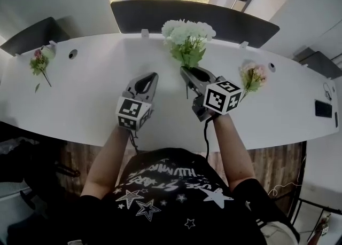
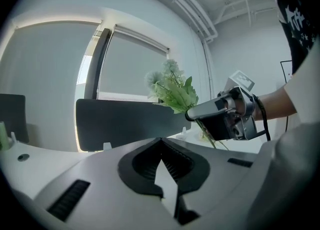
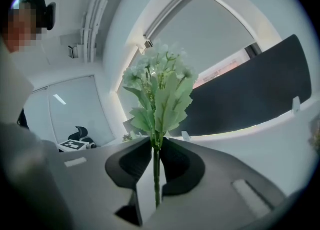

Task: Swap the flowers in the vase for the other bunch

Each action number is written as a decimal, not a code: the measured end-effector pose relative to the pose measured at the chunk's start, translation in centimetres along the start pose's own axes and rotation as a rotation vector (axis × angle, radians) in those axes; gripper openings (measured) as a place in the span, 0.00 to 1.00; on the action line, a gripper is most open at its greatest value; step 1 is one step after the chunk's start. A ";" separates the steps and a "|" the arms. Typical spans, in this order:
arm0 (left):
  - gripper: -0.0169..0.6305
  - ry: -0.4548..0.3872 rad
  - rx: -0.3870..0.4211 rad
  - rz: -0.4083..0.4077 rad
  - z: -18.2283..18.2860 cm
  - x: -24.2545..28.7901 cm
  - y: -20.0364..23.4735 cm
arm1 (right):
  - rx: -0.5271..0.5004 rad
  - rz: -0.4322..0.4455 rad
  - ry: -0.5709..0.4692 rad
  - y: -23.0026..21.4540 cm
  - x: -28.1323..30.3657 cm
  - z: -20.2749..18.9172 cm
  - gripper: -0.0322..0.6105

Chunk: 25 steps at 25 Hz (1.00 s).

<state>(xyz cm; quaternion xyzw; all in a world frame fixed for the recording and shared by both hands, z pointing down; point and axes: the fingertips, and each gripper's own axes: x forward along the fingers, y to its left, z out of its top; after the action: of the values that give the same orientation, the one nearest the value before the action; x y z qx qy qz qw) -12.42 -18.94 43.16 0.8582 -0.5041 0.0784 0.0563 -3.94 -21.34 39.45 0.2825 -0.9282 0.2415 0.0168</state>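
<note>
White flower bunch (image 1: 188, 37), green-leaved and pale-headed, is up off the tabletop (image 1: 85, 97), held in the right hand-held gripper (image 1: 185, 71) in front of the dark partition panel (image 1: 160, 14) at the tabletop's far edge. From the right gripper view, the right hand-held gripper (image 3: 155, 143) has its jaws drawn in to a narrow gap with the green stem pinched between the pads. The blooms and leaves (image 3: 159, 91) rise above the jaws, and the bare stem runs on below them. The left gripper view catches the same bunch (image 2: 172, 89) side-on, with thin stems trailing down past the right hand-held gripper (image 2: 191, 115). The left hand-held gripper (image 1: 152, 76) sits to its left over the tabletop, near it but apart. Its jaws (image 2: 160, 141) are pressed fully together with nothing between them. A pink flower bunch (image 1: 253, 76) is on the tabletop just right of the right hand-held gripper's marker cube; whether it stands or lies I can't tell. A smaller pink sprig (image 1: 39, 63) lies well off towards the left end. A dark phone (image 1: 323, 109) lies flat near the right end.
</note>
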 end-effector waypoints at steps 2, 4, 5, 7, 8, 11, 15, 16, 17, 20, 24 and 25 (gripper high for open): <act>0.04 0.000 0.006 0.004 1.0 1.7 -1.6 | 0.008 0.008 -0.026 -1.5 -1.7 1.3 0.13; 0.04 -0.005 0.012 0.009 1.1 2.6 -2.1 | 0.011 0.011 -0.048 -2.2 -2.2 1.9 0.13; 0.04 -0.006 0.015 0.006 0.8 2.7 -2.2 | 0.009 0.010 -0.057 -2.3 -2.3 2.0 0.13; 0.04 -0.008 0.024 -0.001 0.1 2.6 -2.2 | 0.001 0.009 -0.073 -2.1 -2.2 2.0 0.13; 0.04 -0.009 0.028 -0.002 -0.2 2.6 -2.2 | -0.002 0.010 -0.081 -2.0 -2.2 2.0 0.13; 0.04 -0.008 0.028 0.006 0.3 3.8 -3.1 | -0.001 0.013 -0.100 -3.1 -3.1 3.4 0.13; 0.19 0.000 0.054 0.007 0.9 7.3 -4.6 | 0.032 0.021 -0.123 -6.2 -4.3 6.1 0.13; 0.22 0.001 0.062 0.001 0.8 7.7 -4.8 | 0.031 0.023 -0.128 -6.5 -4.2 6.4 0.13; 0.23 0.004 0.071 -0.005 0.6 7.9 -4.9 | 0.024 0.023 -0.131 -6.7 -4.1 6.4 0.13; 0.27 0.016 0.069 -0.004 -0.3 8.1 -5.1 | 0.005 0.026 -0.148 -6.8 -3.9 6.4 0.13; 0.37 0.055 0.028 -0.037 -1.4 10.2 -4.5 | -0.009 0.003 -0.180 -8.2 -2.6 7.7 0.13; 0.41 0.067 0.027 -0.064 -1.6 11.1 -4.4 | -0.011 -0.009 -0.191 -8.9 -2.1 8.3 0.13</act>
<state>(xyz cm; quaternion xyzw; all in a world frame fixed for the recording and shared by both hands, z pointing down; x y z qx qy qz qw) -3.37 -25.99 46.78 0.8714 -0.4733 0.1121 0.0641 3.42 -30.49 35.67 0.3085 -0.9256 0.2082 -0.0689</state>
